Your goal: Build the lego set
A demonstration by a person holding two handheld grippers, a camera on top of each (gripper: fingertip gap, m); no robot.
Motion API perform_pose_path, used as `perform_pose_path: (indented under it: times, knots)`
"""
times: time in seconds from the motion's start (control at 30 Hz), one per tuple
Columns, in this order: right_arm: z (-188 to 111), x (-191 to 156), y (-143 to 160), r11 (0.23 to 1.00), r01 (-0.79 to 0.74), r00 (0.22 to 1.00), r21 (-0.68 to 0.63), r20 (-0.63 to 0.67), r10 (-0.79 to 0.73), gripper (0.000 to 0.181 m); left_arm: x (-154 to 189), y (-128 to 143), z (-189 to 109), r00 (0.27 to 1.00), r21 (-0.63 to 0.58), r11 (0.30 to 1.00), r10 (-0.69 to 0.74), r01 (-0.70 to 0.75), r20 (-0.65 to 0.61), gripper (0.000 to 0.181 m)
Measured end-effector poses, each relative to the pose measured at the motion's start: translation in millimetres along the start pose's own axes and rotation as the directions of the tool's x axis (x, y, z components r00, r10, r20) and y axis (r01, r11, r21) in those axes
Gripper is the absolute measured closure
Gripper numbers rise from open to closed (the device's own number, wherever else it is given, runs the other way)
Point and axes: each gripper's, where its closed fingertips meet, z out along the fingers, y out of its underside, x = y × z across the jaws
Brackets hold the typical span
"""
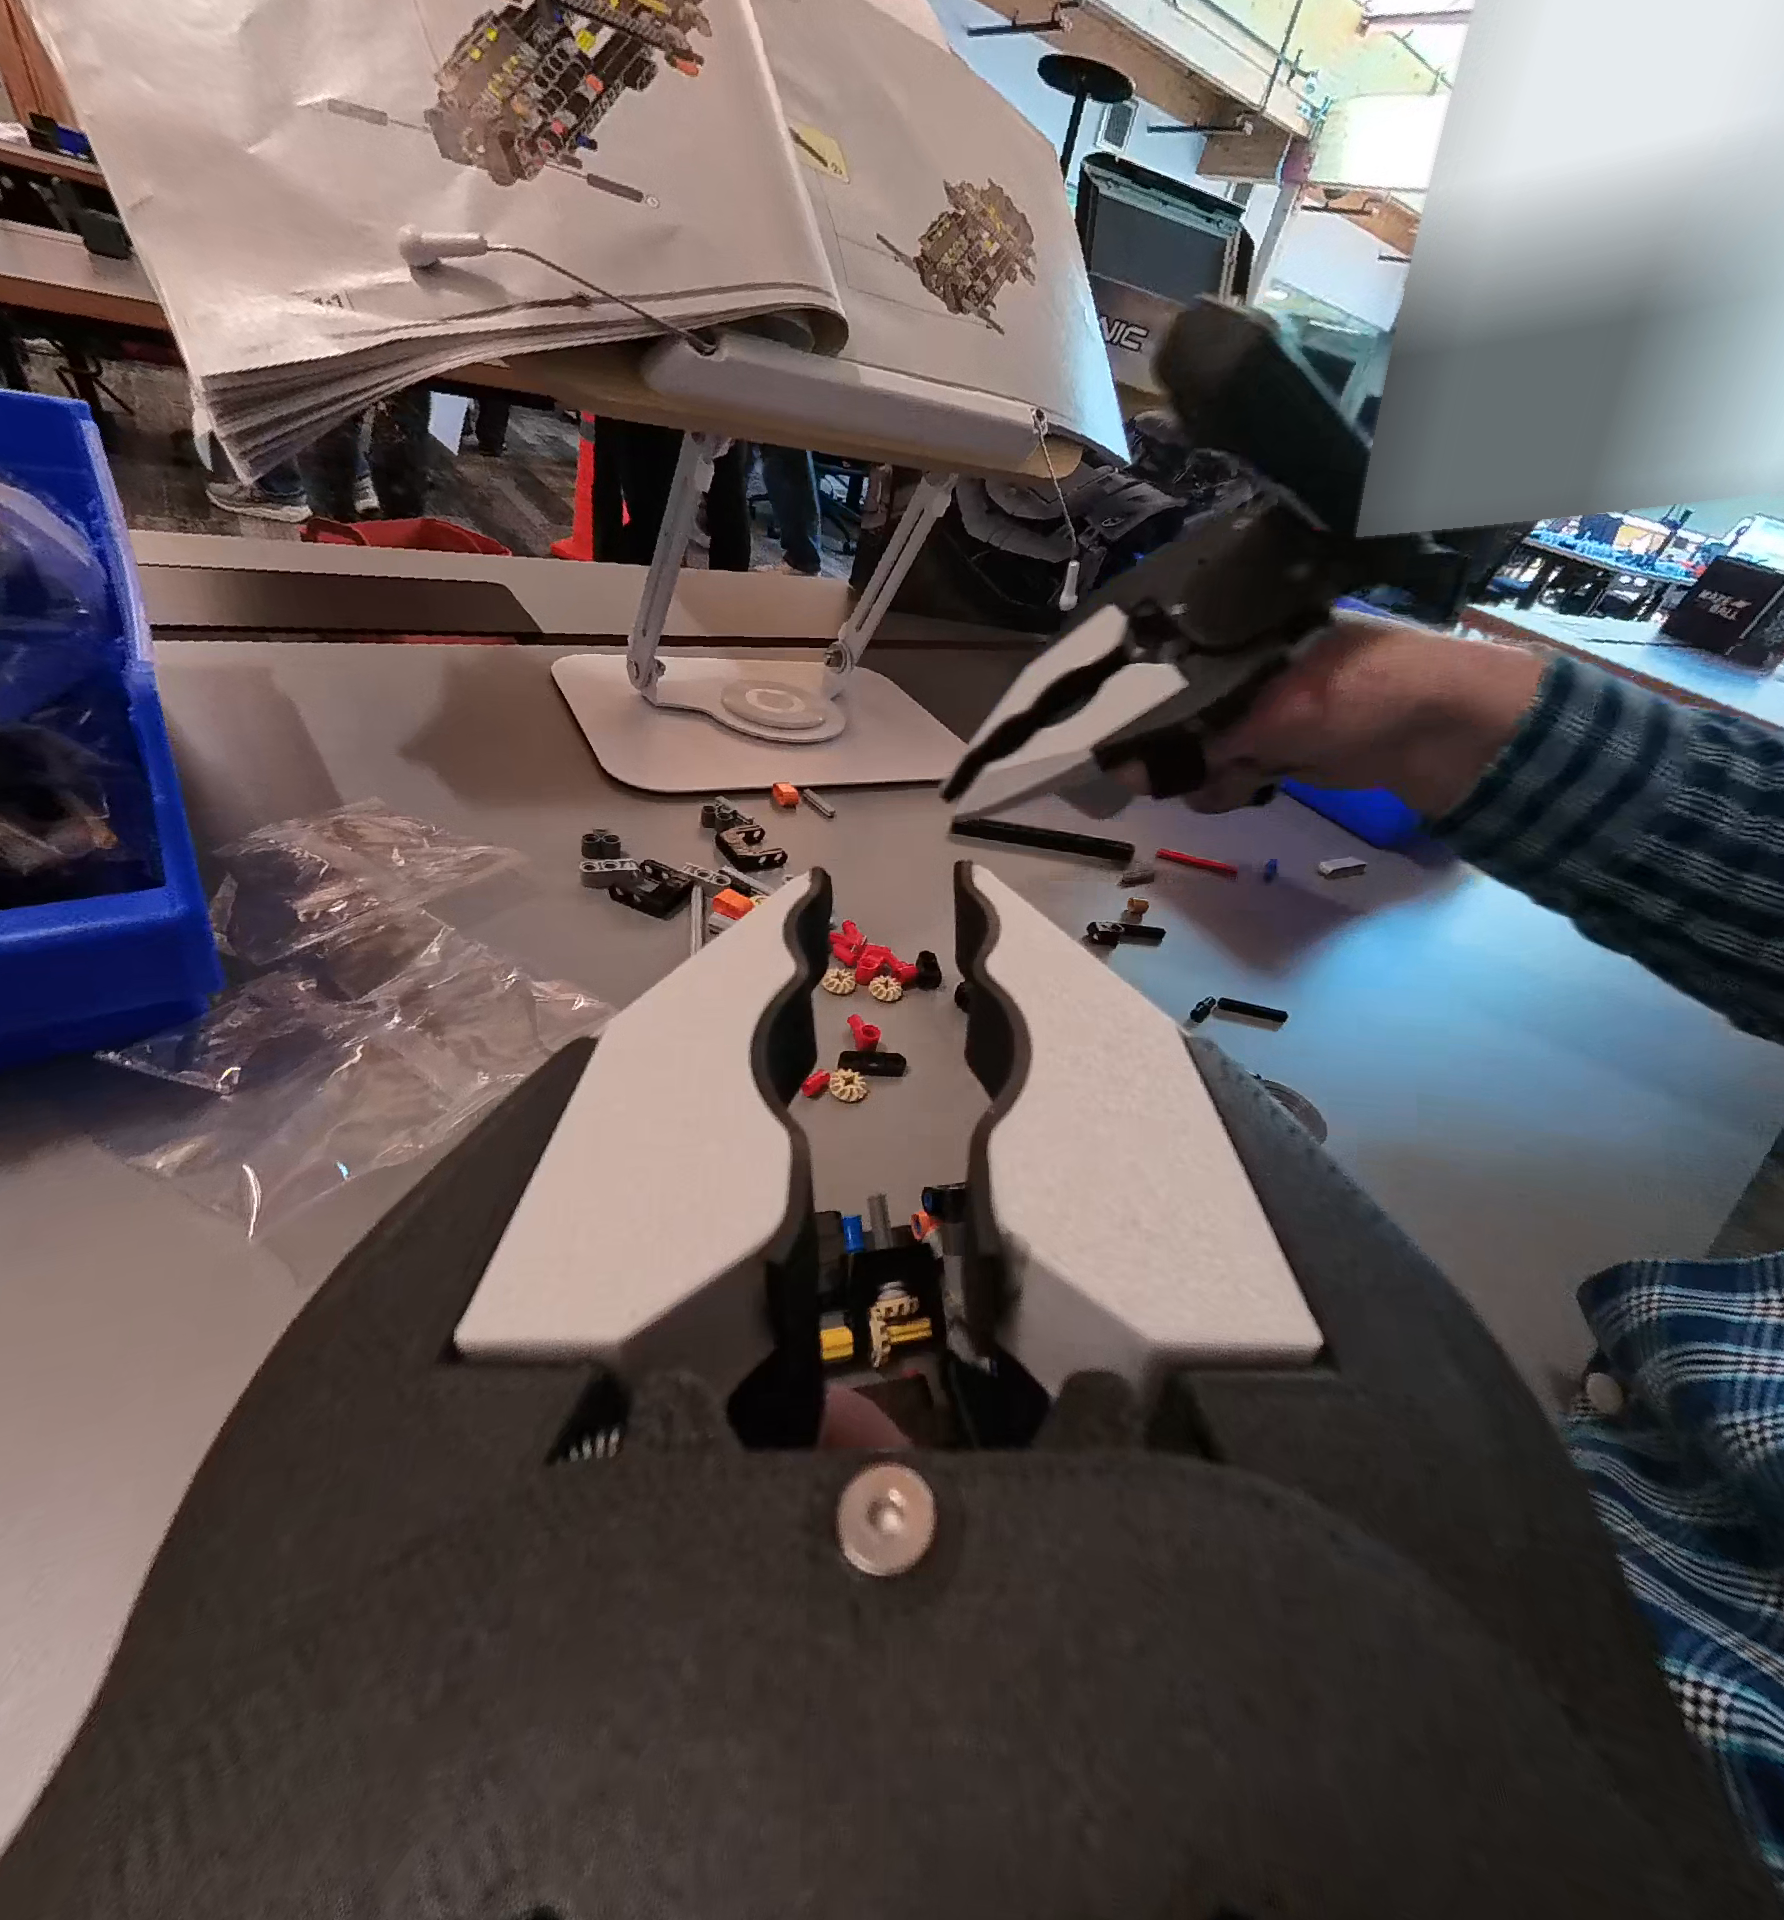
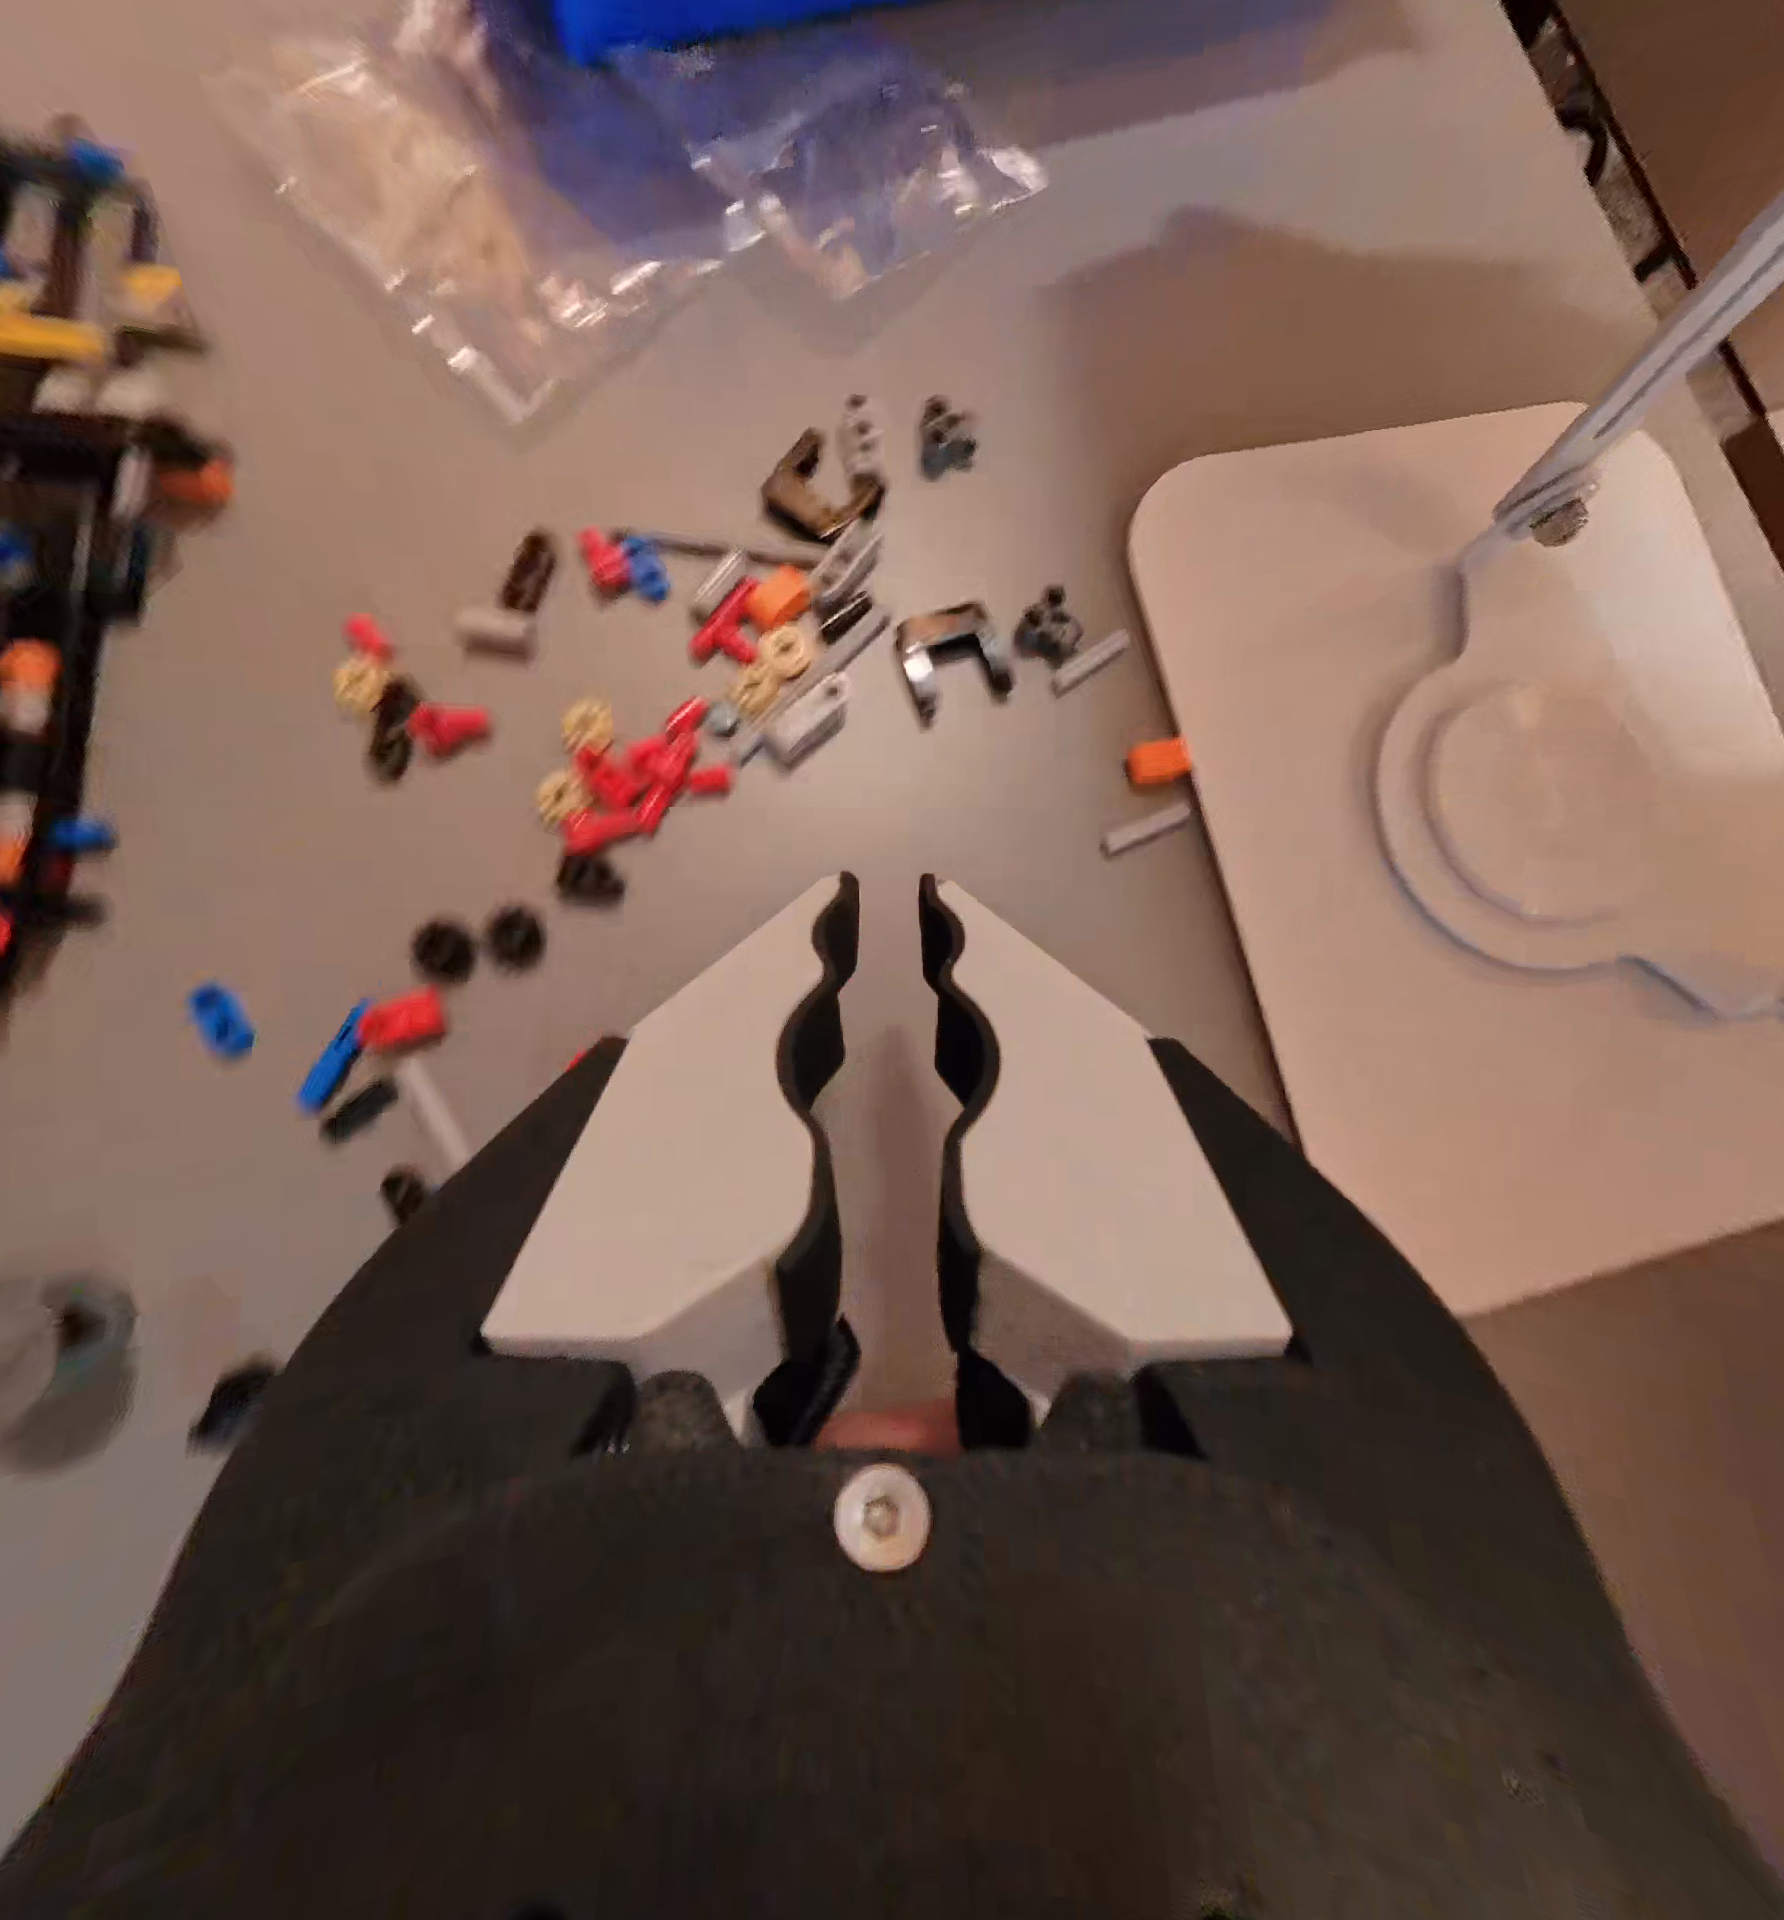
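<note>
A person in a plaid shirt worked at a grey table (image 1: 1387, 1091) strewn with loose Lego pieces, a pair of tongs in each hand. The left gripper (image 1: 893, 883) hovered low over the scatter with its jaws parted and nothing between the tips; through the gap near its base showed a partly built black model (image 1: 883, 1309) with yellow, blue and tan parts, lying close under the tool. In the right wrist view the same model (image 2: 26, 582) sat at the left edge, its long axis running roughly up and down the frame, blurred. The right gripper (image 2: 886, 883) hung above bare table just beside the white base of a book stand (image 2: 1387, 1091), jaws slightly apart and empty; seen from the left, the right gripper (image 1: 955, 795) pointed down and leftward, just above a long black axle (image 1: 1044, 840) lying nearly crosswise. Red pins (image 2: 639, 779) and tan gears (image 2: 587, 722) clustered ahead of the right tool's tips. An open instruction booklet (image 1: 514, 187) leaned on the stand, with a blue bin (image 1: 77, 966) and clear plastic bags (image 1: 348, 987) on the left.
</note>
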Motion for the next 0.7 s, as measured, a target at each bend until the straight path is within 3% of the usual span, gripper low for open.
perform_pose_path:
  times: [0.3, 0.7]
  knots:
    - [65.9, 46.7, -28.7, 0.974, -0.223, 0.973, -0.044, -0.065, 0.220, 0.168, -4.6, -3.0, -4.9, 1.000, 0.016, 1.000, -0.015, 0.015, 0.002, 0.160]
    - [82.2, 52.8, -21.8, 0.976, -0.187, 0.976, -0.114, -0.131, 0.171, 0.179, -13.3, -10.2, -13.5, 0.998, 0.054, 0.996, -0.070, 0.070, -0.011, 0.160]
